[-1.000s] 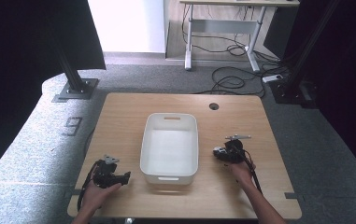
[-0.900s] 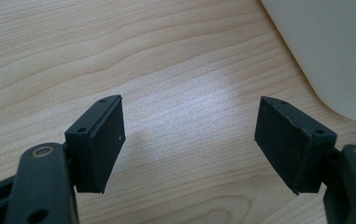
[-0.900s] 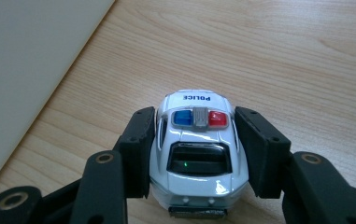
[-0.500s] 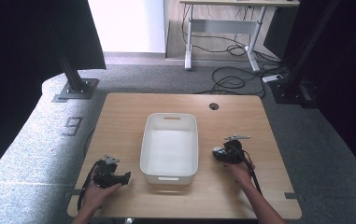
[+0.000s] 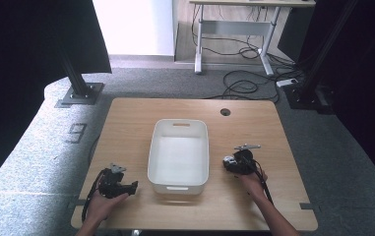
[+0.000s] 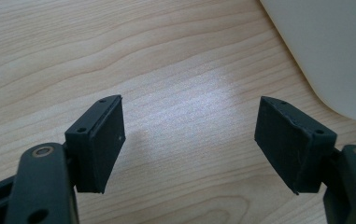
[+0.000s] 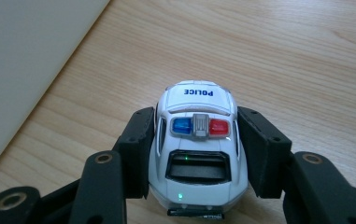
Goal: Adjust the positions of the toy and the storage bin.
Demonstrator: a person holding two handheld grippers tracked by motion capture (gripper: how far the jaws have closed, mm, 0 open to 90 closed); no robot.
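Wooden table (image 5: pixel 126 123) is sitting on grey carpet, w/ a white plastic bin (image 5: pixel 178 155) in the middle and a second desk behind it by the cables. From the high view I'm seeing both my hands: left gripper (image 5: pixel 131 187) is resting near the bin's front-left corner, right gripper (image 5: pixel 228 163) just beside the bin's right wall. That view is too small to tell what's in the right one. My right gripper view is showing it clearly: a white toy police car (image 7: pixel 196 144), red/blue light bar on the roof, "POLICE" on the hood, nose pointing away from me, sitting on the wood btwn the jaws. Right gripper (image 7: pixel 196 149) is grasping the car, pads pressing on both sides. Left gripper (image 6: pixel 189 135) is released, jaws standing wide apart over bare wood, nothing btwn them, bin's corner (image 6: pixel 334 51) at upper right.
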